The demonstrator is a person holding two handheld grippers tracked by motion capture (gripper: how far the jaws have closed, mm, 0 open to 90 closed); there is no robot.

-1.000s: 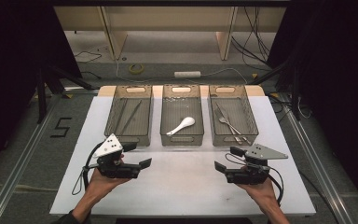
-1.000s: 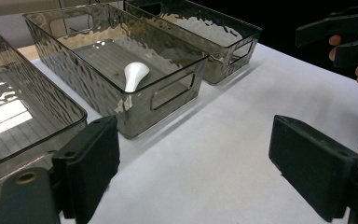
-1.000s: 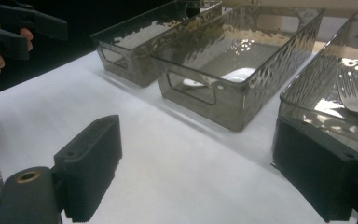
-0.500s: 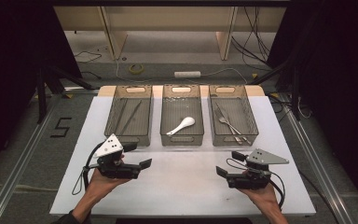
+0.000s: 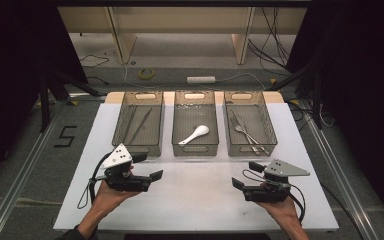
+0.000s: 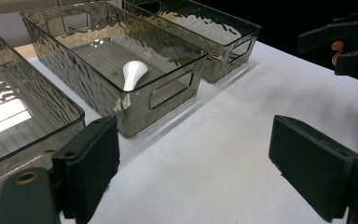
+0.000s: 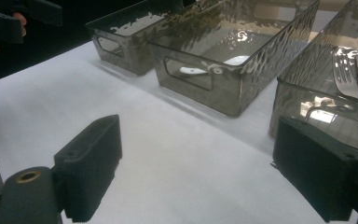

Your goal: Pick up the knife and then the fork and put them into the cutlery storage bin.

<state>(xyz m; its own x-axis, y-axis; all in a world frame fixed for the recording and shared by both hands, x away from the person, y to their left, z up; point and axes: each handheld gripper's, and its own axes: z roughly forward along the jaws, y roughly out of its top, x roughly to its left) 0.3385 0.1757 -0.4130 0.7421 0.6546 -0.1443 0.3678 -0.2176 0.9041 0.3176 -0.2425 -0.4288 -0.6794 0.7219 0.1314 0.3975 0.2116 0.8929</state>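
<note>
Black, two-jawed and spread wide with nothing between the jaws, the left gripper (image 5: 147, 167) is held low over the white table (image 5: 200, 200), its grey three-cornered plate uppermost and its cable looping down beside the person's left hand (image 5: 111, 192). The right gripper (image 5: 245, 174) is likewise released, jaws well apart and empty, held by the right hand (image 5: 275, 205) over the same bare stretch of tabletop; the two grippers face one another, well apart.

Ahead of both grippers stands a row of three smoky, translucent bins. The middle bin (image 5: 195, 125) lies between the two grippers and beyond them; it holds a white spoon (image 5: 195, 135), lying flat on the bin floor with its bowl toward the right gripper's side. In the left gripper view the spoon (image 6: 134, 73) appears past the left jaw, inside the bin's near wall (image 6: 168, 93). The left bin (image 5: 139, 125), just beyond the left gripper, holds thin dark sticks (image 5: 140, 125). The right bin (image 5: 250, 125), just beyond the right gripper, holds metal cutlery (image 5: 245, 132); in the right gripper view a fork (image 7: 347, 77) lies above the right jaw. The bins stand near one another without touching.
</note>
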